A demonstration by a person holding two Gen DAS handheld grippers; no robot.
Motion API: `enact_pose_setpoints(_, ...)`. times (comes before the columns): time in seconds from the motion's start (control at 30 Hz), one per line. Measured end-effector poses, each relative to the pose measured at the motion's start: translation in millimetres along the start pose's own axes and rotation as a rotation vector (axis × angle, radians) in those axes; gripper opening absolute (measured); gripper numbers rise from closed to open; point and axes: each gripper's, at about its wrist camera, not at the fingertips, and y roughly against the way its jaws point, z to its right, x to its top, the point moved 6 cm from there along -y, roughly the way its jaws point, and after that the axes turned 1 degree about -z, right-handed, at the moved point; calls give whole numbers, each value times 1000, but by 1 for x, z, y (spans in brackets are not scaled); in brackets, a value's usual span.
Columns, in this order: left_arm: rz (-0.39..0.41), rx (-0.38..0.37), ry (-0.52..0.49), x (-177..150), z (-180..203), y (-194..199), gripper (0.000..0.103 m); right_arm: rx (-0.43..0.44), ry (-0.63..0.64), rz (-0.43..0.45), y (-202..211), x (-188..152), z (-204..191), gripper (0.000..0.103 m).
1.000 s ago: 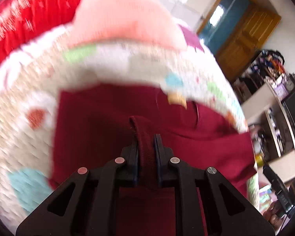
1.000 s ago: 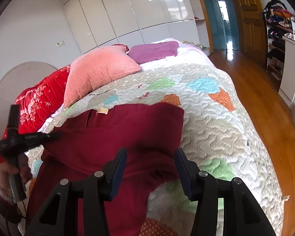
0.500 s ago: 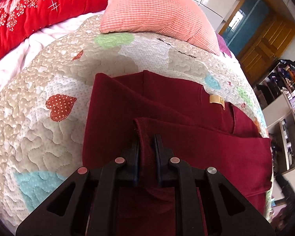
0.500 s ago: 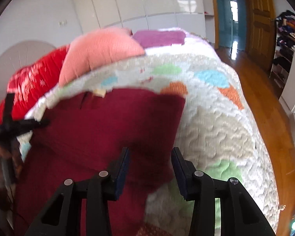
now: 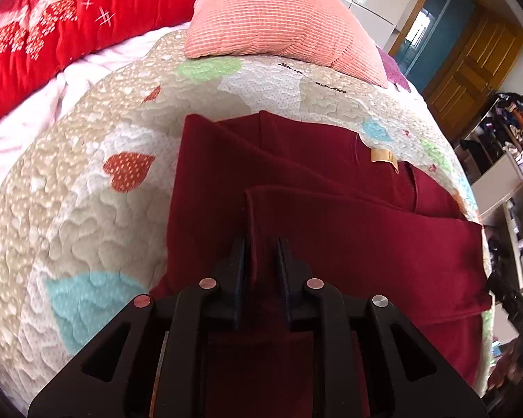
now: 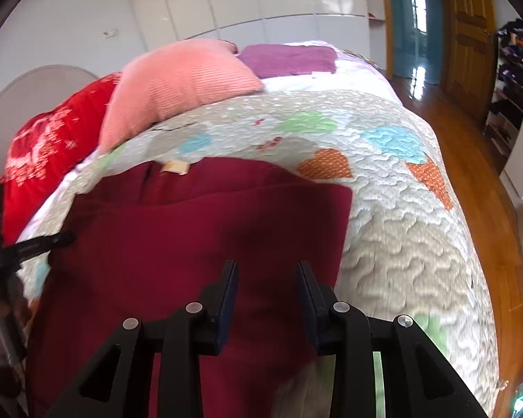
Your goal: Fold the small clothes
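**Maroon garment partly folded on quilt; left tool clamped, right tool free**

We find the maroon garment [image 5: 348, 244] lying on the heart-patterned quilt [image 5: 87, 181] of the bed, its lower layer spread flat and an upper layer folded across it. A small tan label [image 5: 383, 156] sits at the neckline; its writing is too small for us to read. The left gripper [image 5: 263, 247] has its jaws drawn nearly together on a ridge of the folded layer's edge. The right gripper [image 6: 265, 271] hangs over the garment's right portion with jaws well apart and nothing between them. Beyond the garment we note a pink ribbed cushion [image 6: 177, 80], a red patterned blanket [image 5: 52, 35] and a purple folded cloth [image 6: 289, 59]. Dark lettering on the quilt near the cushion is illegible.
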Motion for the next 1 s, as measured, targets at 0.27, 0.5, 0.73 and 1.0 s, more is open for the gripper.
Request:
enact_pose_setpoints(0.27, 0, -10, 35, -36, -9, 35, 17, -32, 18, -43, 1, -21, -9, 35)
enact_pose_setpoints(0.5, -19, -31, 57, -92, -31, 82, 45, 192, -28, -58, 64, -71, -29, 49)
enact_pose_setpoints(0.73, -71, -29, 46, -163, -55, 122, 48, 321, -22, -181, 110, -169, -28, 50)
enact_pose_setpoints(1.0, -111, -20, 54, -217, -61, 138, 58, 382, -56, -249, 132, -237, -30, 53)
